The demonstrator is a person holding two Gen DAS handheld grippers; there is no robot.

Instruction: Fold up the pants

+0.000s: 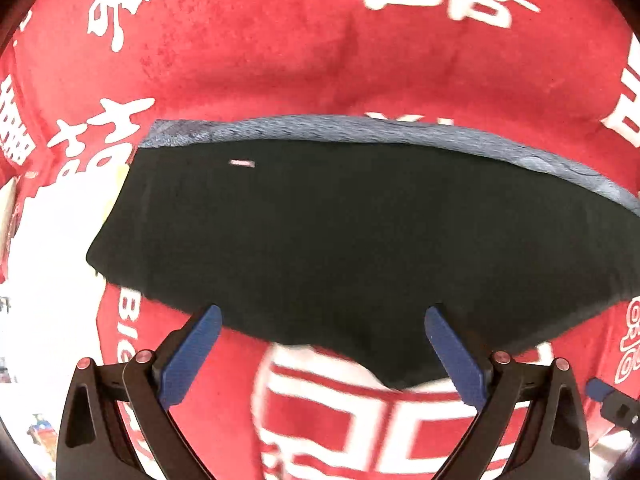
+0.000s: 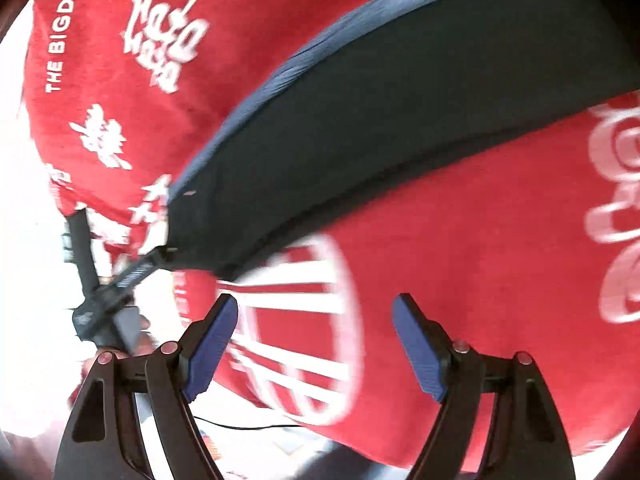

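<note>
The black pants lie flat and folded on a red cloth with white characters, a blue-grey edge showing along their far side. My left gripper is open, its blue pads hovering over the near edge of the pants and holding nothing. In the right wrist view the pants run diagonally from lower left to upper right. My right gripper is open and empty over the red cloth, just below the pants. The left gripper shows at the pants' left corner.
The red cloth covers the whole work surface and drops off at its left edge, beyond which the view is washed out white. A thin black cable runs below the cloth's near edge. The right gripper's tip shows at the right.
</note>
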